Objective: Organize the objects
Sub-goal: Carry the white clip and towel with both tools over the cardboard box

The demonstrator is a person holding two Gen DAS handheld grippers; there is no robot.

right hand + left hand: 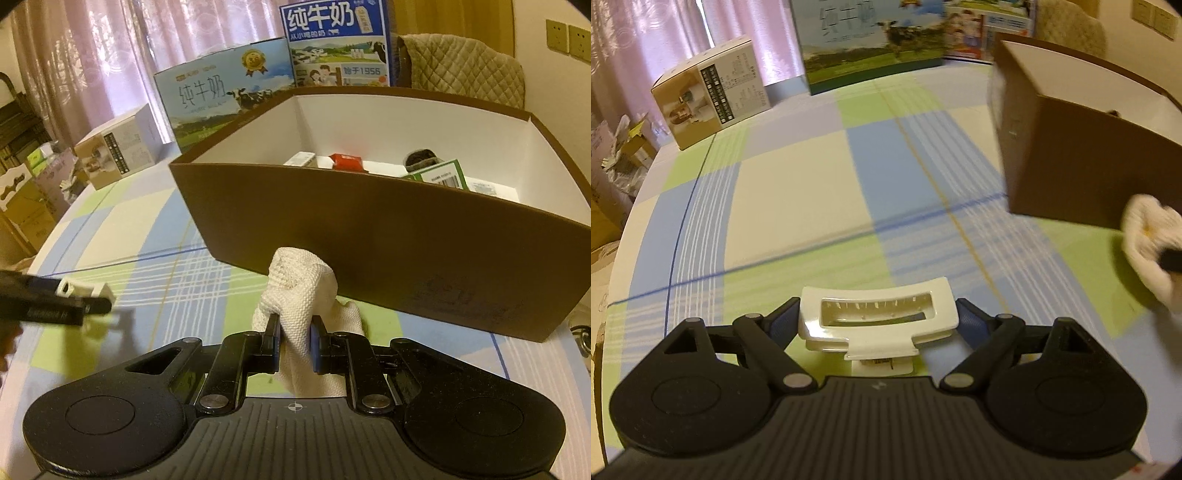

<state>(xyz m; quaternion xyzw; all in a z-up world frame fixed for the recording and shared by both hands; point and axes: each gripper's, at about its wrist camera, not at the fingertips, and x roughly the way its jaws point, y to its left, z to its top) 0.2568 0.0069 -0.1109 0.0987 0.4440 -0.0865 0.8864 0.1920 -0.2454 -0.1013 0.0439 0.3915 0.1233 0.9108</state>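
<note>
**Both tools loaded, box not yet reached**

Left tool [878,321] closed on a white plastic claw hair clip [877,319], gripped at both ends between the blue pads. Right tool [295,345] clamped on a bunched cream woven cloth [301,295], its folds rising above the fingers. Both carried above the checked blue, green and cream tablecloth covering the surface [798,192].

Judged step: transport, each item picked up and headed for the open brown cardboard box with white lining [388,236]. Cloth just beside the near brown wall, low against it, not yet over the rim. Clip well apart from the box, off to its left. Next move, by judgement: lift the cloth clear of the near wall, carry it over the rim, release inside; same route afterwards for the clip, with care to avoid crossing the two tools in the narrow space before the box.

Shown only from the right wrist: box interior, already holding a red packet [347,161], a green-edged carton with barcode [441,176], a small white pack and a dark item at the back. Also there, the left tool from the side at the frame's left edge, clip protruding. Shown only from the left wrist: the clip's toothed window and full outline; the box as an outer corner alone, contents hidden, cloth a blurred patch at the right edge.
</note>
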